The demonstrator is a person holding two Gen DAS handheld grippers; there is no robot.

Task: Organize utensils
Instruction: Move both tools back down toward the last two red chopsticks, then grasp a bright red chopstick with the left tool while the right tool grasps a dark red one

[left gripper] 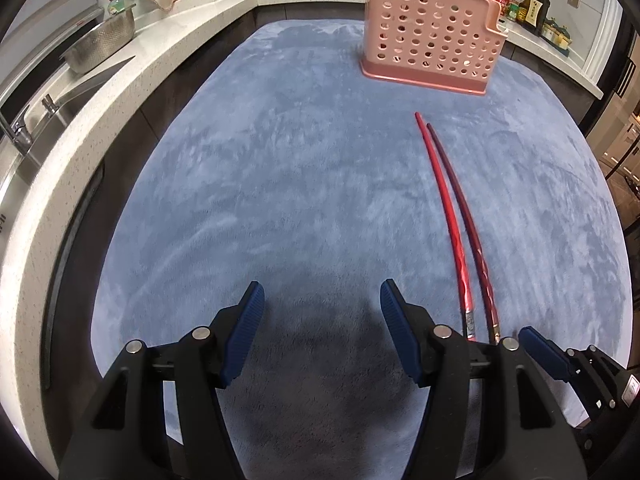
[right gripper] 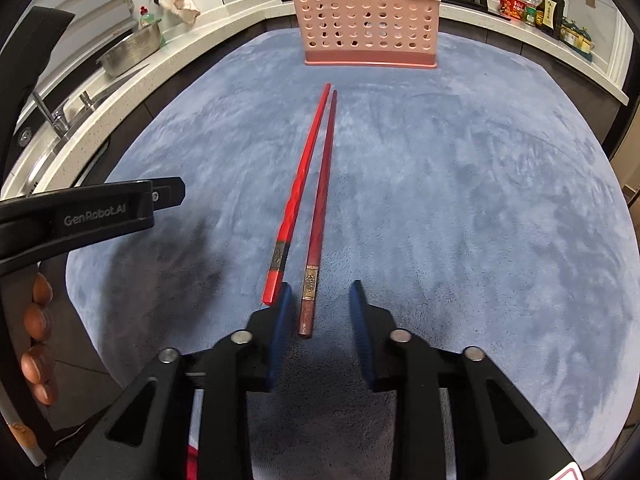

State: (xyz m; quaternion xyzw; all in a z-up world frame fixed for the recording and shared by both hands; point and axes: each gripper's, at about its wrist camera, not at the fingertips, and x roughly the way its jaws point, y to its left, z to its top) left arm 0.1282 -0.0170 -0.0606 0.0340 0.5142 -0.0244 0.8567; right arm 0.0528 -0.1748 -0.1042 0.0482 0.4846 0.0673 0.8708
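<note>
Right gripper (right gripper: 318,292) fingers parted around dark chopstick's (right gripper: 320,208) butt, untouched; left gripper (left gripper: 322,292) open over bare mat (left gripper: 280,160).

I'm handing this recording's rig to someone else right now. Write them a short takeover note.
Left tool: open over the bare blue mat, holding nothing.
Right tool: open, the dark red chopstick end between its pads, not gripped.
The bright red chopstick lies beside it, just outside the left pad.
The pink holder stands beyond their tips, already holding utensils.
Left: grasp both chopsticks and put them in the holder.
</note>
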